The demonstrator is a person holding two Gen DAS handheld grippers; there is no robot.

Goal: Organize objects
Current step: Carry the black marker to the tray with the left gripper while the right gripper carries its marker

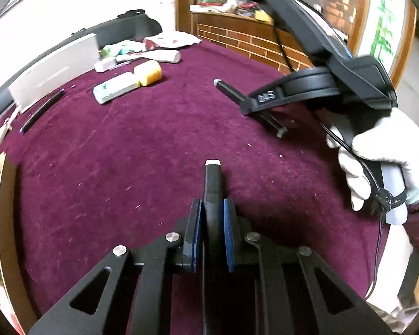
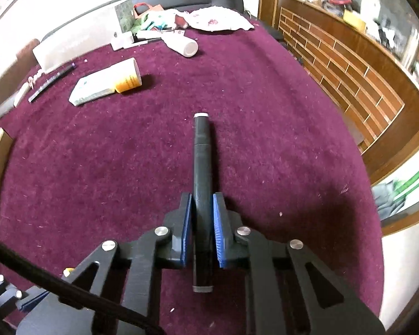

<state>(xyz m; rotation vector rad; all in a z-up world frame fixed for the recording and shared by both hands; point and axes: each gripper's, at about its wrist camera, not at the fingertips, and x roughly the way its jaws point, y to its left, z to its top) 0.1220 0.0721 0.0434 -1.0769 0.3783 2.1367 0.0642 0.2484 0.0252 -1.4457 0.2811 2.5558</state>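
Holding a dark pen in each hand, we have both sets of fingers closed. The left fingers [image 1: 194, 223] press their blue pads on the left pen [image 1: 212, 178] low on its barrel, so its white-capped tip sticks out forward above the desk [image 1: 125, 153]. The right fingers [image 2: 219, 217] clamp the right pen [image 2: 201, 139] near its middle, with a pale end showing ahead of the grip and another behind it.

We judge both pens light and stiff. Their smooth round barrels could roll or slide between flat pads. A hold near mid-barrel, square across, should keep one from tipping; the left pen seems to be taken nearer one end, so we would move it gently.

The other clutter, a yellow bottle [image 1: 150, 72] and a box [image 1: 114, 89], lies well apart at the far side.
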